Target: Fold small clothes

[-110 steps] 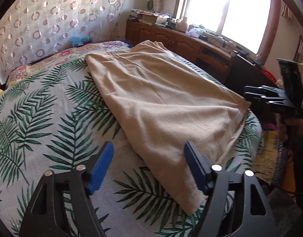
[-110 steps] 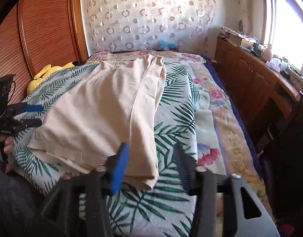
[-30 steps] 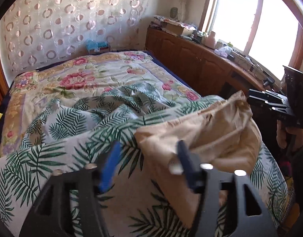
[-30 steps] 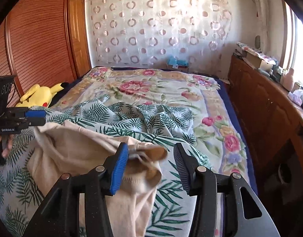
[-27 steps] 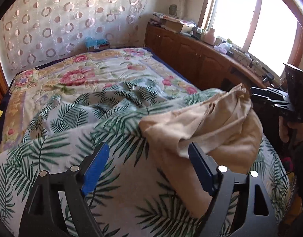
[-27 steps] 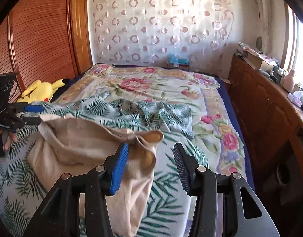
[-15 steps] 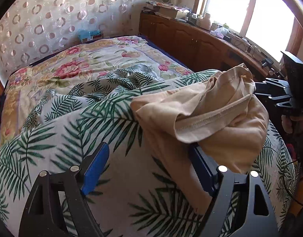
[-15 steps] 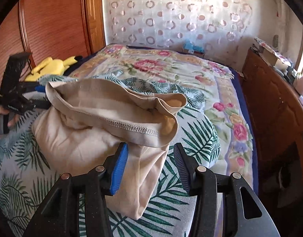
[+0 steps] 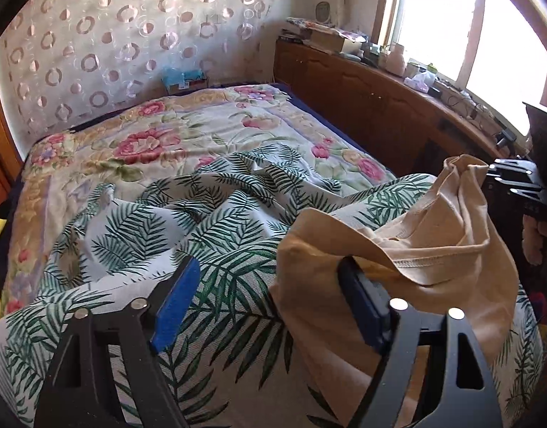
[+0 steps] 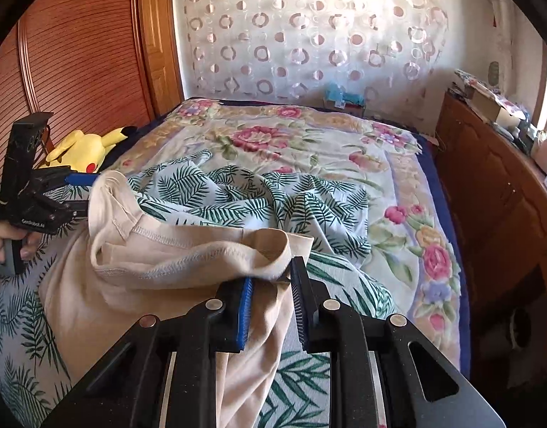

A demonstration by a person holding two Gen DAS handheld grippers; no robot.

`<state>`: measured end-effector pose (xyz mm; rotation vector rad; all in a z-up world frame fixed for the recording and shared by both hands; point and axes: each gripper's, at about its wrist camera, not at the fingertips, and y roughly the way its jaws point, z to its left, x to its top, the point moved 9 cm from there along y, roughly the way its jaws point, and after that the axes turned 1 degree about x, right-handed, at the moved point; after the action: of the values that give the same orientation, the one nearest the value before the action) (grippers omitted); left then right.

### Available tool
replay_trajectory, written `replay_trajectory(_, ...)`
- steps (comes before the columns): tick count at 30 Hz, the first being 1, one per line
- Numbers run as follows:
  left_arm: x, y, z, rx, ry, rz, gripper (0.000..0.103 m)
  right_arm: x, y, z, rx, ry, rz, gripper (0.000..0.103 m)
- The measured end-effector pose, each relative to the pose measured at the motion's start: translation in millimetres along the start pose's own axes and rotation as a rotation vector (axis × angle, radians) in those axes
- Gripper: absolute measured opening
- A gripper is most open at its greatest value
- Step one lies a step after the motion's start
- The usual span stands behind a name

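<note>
— Since half a second ago, the right gripper point(image 10: 271, 278) has been narrowed from wide apart, and the garment point(image 10: 131, 285) has been lifted higher at that end.

— What is clamped there?

— The stitched hem of the beige garment is pinched between the blue pads, with a loop of hem bunched over the tips. From the left wrist view, the cloth is seen drawn up in a peak to that gripper.

— And the left gripper point(image 9: 268, 264)?

— Its jaws are spread wide and nothing is gripped between them. The hem is draped over its right finger only, so the cloth is hooked rather than clenched.

— Where is the garment placed?

— It is slung between the two grippers, near the foot of the bed. Its lower part is heaped on the fern sheet point(image 9: 166, 221), which lies rumpled over a floral quilt point(image 10: 309, 142).

— Can any writing be read?

— Small white lettering is printed on the left gripper's body, seen from the right wrist view; it appears to read "GenRobot.AI", though it is barely legible. No label can be made out on the garment.

— Anything beside the bed?

— A yellow plush point(image 10: 84, 146) is seen at the far left edge.
</note>
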<state>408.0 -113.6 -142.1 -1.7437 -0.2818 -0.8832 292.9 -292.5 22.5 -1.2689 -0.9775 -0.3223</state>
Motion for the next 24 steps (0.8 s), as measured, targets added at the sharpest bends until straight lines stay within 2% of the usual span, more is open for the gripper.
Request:
replay_trajectory(3,-1.5,3.3,0.9,0.003,0.002,0.006,0.068,-4.3,5.8,-8.0,0.009,0.033,0.002,0.003)
replay_trajectory(4,-2.6,3.4,-0.8,0.002,0.004,0.007,0.064,-5.2,7.7,-15.7,-0.013,0.068,0.007,0.003)
replay_trajectory(7,-7.5,8.1,4.1,0.035,-0.003,0.026,0.061,-17.6,20.0,-44.3,-0.085,0.202,0.077,0.003)
replay_trajectory(10,-10.7,10.0,7.9,0.039,-0.01,0.039,0.061,-25.3,24.9,-57.2,-0.146,0.235,0.107,0.005)
replay_trajectory(11,-10.9,9.5,7.7,0.043,-0.006,0.039,0.061,-26.0,24.6,-56.6,-0.145,0.231,0.111,0.014)
replay_trajectory(15,-8.7,3.8,7.2,0.056,0.0,0.032,0.061,-22.6,11.9,-47.1,-0.159,0.189,0.085,0.021)
replay_trajectory(16,-7.8,-1.2,6.8,0.055,-0.002,0.021,0.061,-22.7,7.4,-44.3,-0.161,0.183,0.076,0.035)
replay_trajectory(17,-7.2,-4.6,6.1,0.05,-0.004,0.011,0.062,-25.9,0.3,-39.3,-0.159,0.181,0.067,0.053)
replay_trajectory(18,-6.6,-8.5,4.5,0.04,-0.006,0.003,0.065,-26.2,-3.3,-34.4,-0.143,0.18,0.054,0.058)
replay_trajectory(20,-7.7,-14.9,0.1,0.008,-0.011,-0.009,0.07,-32.6,-6.4,-21.8,-0.106,0.185,0.043,0.063)
replay_trajectory(24,-16.2,-17.2,-9.9,-0.03,-0.004,0.001,0.07,-55.3,0.6,-11.2,-0.043,0.212,0.074,0.065)
